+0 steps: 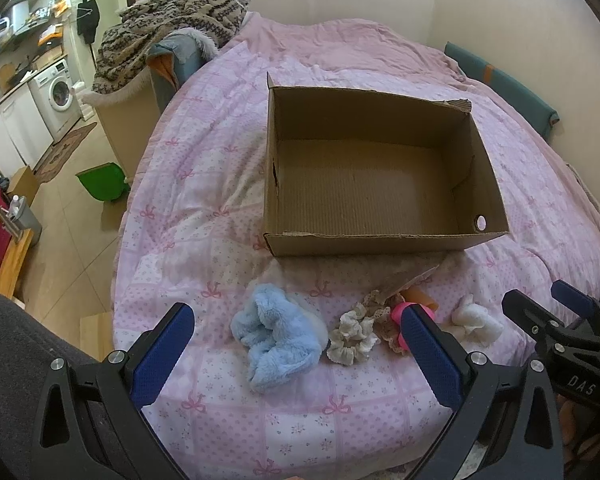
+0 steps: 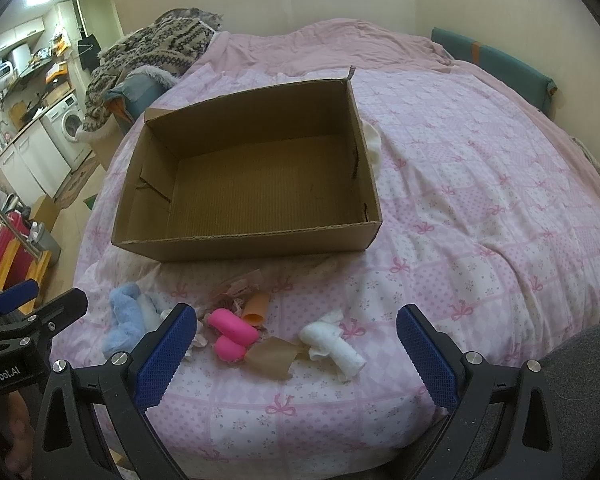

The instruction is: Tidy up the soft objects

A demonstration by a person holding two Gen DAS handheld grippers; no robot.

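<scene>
Both left tongs (image 1: pixel 296 352) and right tongs (image 2: pixel 296 350) gape wide, side by side, holding nothing.

Cardboard box (image 1: pixel 380 184) sits on the quilt (image 1: pixel 204 184) mid-bed, open side up, nothing in it. In front of the box, near the bed's front edge, a row of soft items — left to right: fluffy scrunchie (image 1: pixel 274 338), frilly scrunchie (image 1: pixel 352 338), two silicone tubes (image 2: pixel 232 334) touching each other with a third tube (image 2: pixel 256 308) just behind, paper scrap (image 2: pixel 272 358), white sock (image 2: pixel 334 344). Blanket pile (image 1: pixel 172 28) behind-left of the bed; washing machine (image 1: pixel 60 94) far left
</scene>
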